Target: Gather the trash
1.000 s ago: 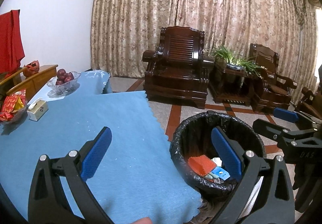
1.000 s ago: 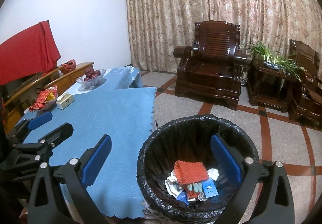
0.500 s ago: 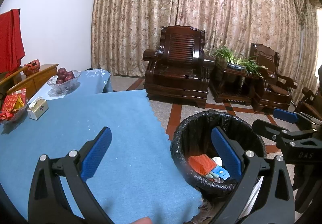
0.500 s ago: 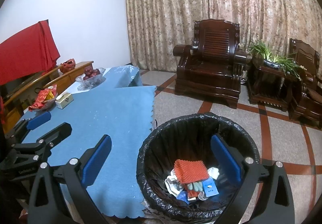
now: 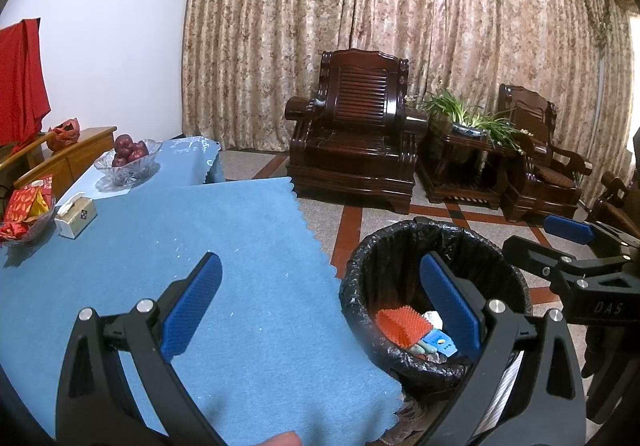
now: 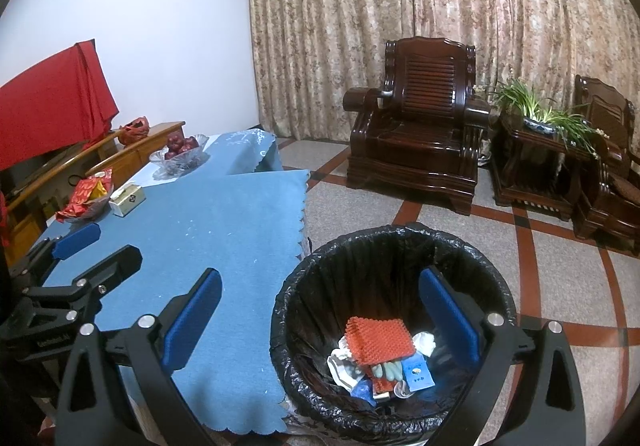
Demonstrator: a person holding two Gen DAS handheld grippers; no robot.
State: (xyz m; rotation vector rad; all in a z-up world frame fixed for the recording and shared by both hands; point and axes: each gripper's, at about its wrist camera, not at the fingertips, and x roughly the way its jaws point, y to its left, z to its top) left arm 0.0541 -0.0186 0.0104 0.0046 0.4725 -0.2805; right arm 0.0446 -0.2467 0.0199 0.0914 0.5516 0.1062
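We hold both grippers wide, nothing in either. Left gripper (image 5: 320,306) over the blue-clothed surface (image 5: 240,266) edge; right gripper (image 6: 320,310) above the bin (image 6: 394,242), prob. because drops go there. Trash in the bin: red mesh pad (image 6: 378,340), wrappers. Bin sits just beside the surface, short carry. No trash visible on the surface nr us.

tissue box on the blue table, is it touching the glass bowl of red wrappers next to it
Apart. In the right wrist view a strip of blue tablecloth shows between the tissue box and the bowl of red wrappers; the left wrist view shows the same gap.
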